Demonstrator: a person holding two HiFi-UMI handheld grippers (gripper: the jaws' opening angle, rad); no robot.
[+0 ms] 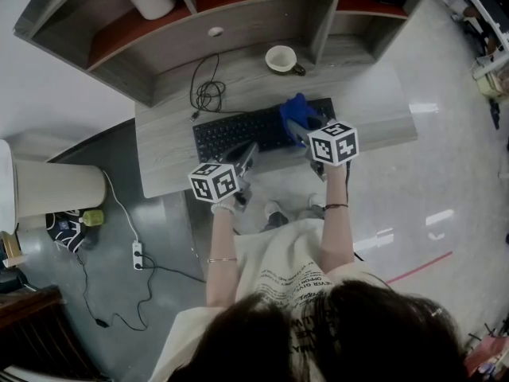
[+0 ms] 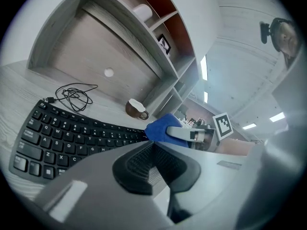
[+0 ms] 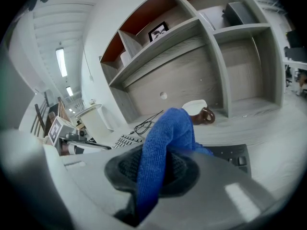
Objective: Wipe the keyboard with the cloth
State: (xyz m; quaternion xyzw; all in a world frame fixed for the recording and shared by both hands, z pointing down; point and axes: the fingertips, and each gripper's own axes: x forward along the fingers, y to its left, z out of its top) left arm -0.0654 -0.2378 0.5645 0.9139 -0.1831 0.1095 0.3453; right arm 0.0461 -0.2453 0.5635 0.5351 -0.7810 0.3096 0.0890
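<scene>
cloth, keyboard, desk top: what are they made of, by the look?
The blue cloth looks like microfibre or terry: fuzzy ribbed pile, and it folds limply. The black keyboard is probably plastic: matte keys with white legends. The grey desk looks like wood-grain laminate or veneer, with streaked grain and a matte surface; which of the two cannot be told.

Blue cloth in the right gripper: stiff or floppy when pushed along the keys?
Likely floppy: the blue cloth folds over past the right gripper pinching it. Probably light; its rough weave should drag, not slide, on the black keyboard.
</scene>
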